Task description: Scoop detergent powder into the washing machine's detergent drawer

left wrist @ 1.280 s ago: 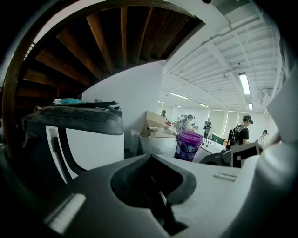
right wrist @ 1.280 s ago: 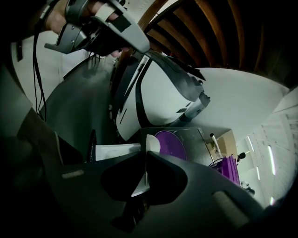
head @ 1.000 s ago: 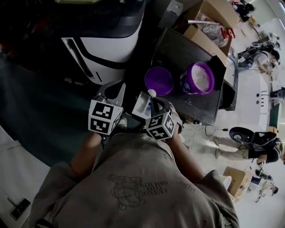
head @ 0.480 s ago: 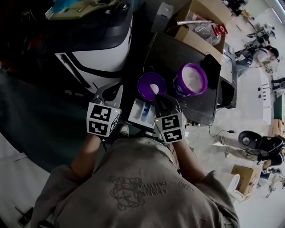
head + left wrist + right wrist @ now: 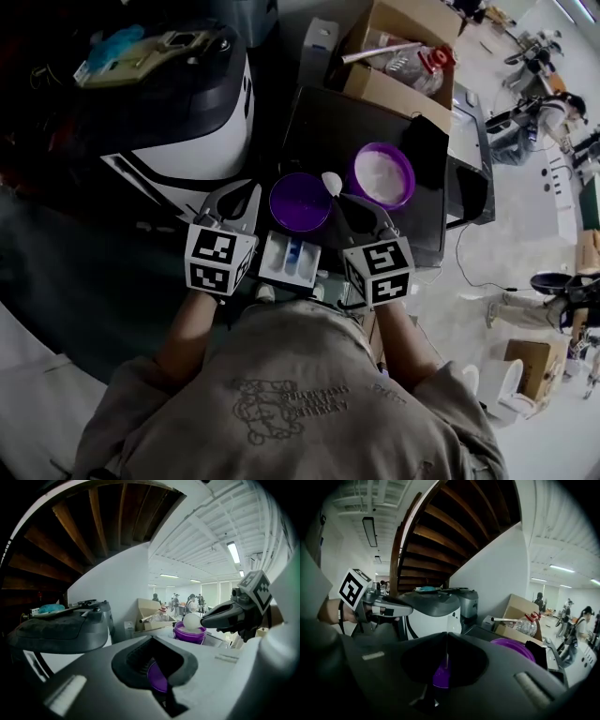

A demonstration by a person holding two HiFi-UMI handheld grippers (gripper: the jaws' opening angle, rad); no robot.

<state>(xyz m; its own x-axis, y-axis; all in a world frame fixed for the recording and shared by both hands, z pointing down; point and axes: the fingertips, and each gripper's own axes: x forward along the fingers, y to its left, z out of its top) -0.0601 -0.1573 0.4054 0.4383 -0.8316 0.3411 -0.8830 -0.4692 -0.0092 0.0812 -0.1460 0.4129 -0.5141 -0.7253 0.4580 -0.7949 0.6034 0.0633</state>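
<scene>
**Head view: scoop at the tub rim, drawer not yet fed**

The right tongs (image 5: 344, 202) are clenched on the thin handle of a white scoop (image 5: 331, 181). The right gripper view shows that handle edge-on, a pale sliver nipped between the jaws. The scoop's bowl, rounded and white, hangs between the flat purple lid (image 5: 300, 202) and the round purple tub (image 5: 382, 176) of pale powder on the dark bench (image 5: 375, 122). The left tongs (image 5: 246, 190) are closed on nothing, just beside the washing machine (image 5: 202, 141). The detergent drawer (image 5: 291, 258), a white plastic tray with small compartments and a blue insert, sits nearer, between the two marker cubes.

Risks, as judged:
- A slim, smooth handle may twist in the grip and tip the bowl, dropping loose powder on the lid, bench or floor.
- The compartments are narrow, so a hasty tilt could miss them.
- Nothing steadies the drawer.
</scene>
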